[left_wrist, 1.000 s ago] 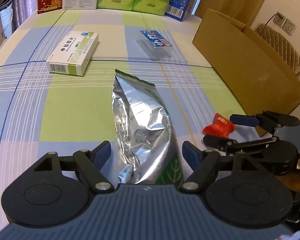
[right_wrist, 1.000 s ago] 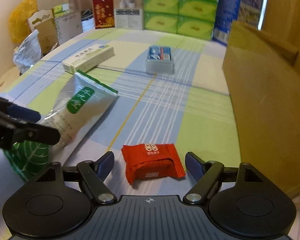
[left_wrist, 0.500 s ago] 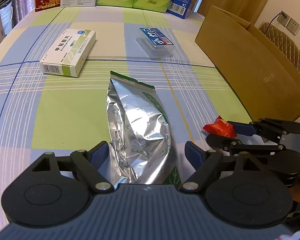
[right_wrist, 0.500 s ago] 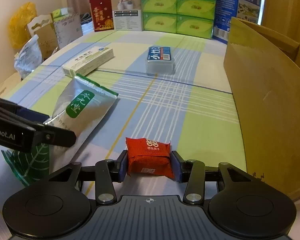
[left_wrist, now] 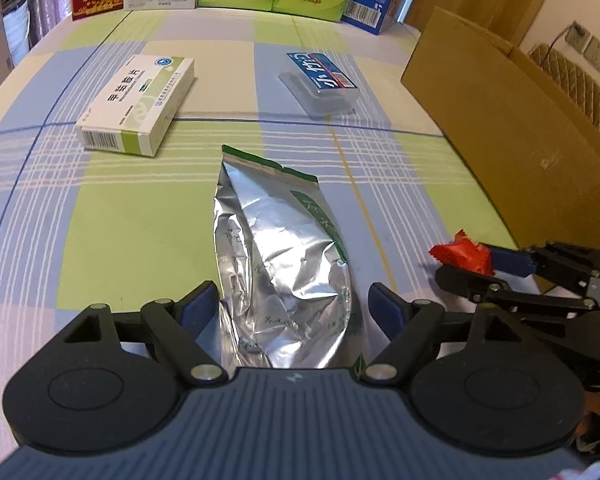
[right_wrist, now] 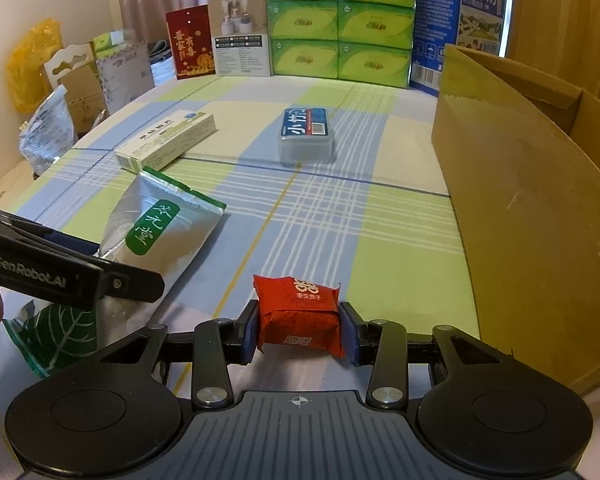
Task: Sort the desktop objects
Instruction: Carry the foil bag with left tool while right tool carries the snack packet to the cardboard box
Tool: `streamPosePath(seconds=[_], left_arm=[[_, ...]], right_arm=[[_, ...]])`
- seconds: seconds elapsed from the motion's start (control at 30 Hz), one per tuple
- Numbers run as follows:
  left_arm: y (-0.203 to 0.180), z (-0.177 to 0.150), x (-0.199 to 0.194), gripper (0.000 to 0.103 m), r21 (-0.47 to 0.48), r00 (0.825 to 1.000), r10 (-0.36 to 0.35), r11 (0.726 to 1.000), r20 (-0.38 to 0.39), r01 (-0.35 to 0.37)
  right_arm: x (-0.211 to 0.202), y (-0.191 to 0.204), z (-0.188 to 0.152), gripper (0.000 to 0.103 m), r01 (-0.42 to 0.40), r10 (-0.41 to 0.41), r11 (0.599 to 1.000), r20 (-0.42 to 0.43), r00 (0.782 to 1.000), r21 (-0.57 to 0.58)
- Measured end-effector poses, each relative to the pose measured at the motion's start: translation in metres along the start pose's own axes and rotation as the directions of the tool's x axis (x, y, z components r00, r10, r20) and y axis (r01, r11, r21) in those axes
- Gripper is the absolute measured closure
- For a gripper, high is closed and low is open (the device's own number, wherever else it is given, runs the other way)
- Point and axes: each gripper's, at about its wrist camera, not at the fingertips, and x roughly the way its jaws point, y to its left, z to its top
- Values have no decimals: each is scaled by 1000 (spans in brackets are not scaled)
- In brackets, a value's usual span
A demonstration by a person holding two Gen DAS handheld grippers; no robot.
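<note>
Your right claw is clamping the red snack packet squarely between its two blue pads, one on each short side, so the soft wrapper is being pinched across its firm middle rather than by a crinkly end. The packet is sitting low over the bench, near its front edge and just beside the cardboard box along the right edge; that closeness suggests the box is where you are sorting things, though nothing yet shows inside it.

Your left claw is standing wide open, its fingers straddling the near end of the silver foil pouch without pressing it, apparently lined up to grip the pouch across its width. The pouch is lying flat, pointing away toward the bench's middle.

Beyond it, two more loose items are waiting: one white and green medicine box toward the left edge and one clear plastic case with a blue label near the centre, well apart from each other. That is making four loose things in all: one gripped, three lying. Stacked green tissue packs are lining the far edge.
</note>
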Motion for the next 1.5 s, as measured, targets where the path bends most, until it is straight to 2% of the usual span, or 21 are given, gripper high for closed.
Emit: streamPosePath(seconds=[0.07, 0.13, 0.23, 0.33, 0.7, 1.0, 1.2, 1.5], left_arm=[[-6, 0, 1, 30, 44, 1000, 28, 999, -9, -28], [-12, -1, 3, 38, 93, 998, 53, 994, -14, -52], [-13, -1, 1, 53, 93, 999, 33, 995, -17, -31], [-13, -2, -4, 58, 84, 999, 30, 996, -14, -28], [-29, -19, -55, 58, 11, 999, -16, 1000, 28, 16], [-82, -21, -114, 58, 27, 992, -85, 996, 97, 83], [-131, -4, -141, 58, 72, 979, -144, 988, 146, 134], [-202, 27, -144, 58, 123, 958, -233, 969, 164, 215]], right_arm=[[0, 1, 0, 65, 5, -5, 1000, 1, 1000, -10], [-1, 2, -1, 65, 17, -17, 1000, 6, 1000, -26], [-4, 4, 0, 65, 32, -31, 999, 19, 999, -38], [-9, 3, 1, 65, 36, -35, 999, 34, 999, -34], [-57, 7, 7, 65, 34, -31, 999, 90, 995, -22], [-146, -8, 15, 65, 91, -84, 995, 177, 981, -29], [-200, -41, 23, 65, 147, -147, 989, 217, 965, 18], [-241, -99, 30, 65, 238, -246, 969, 241, 939, 63]])
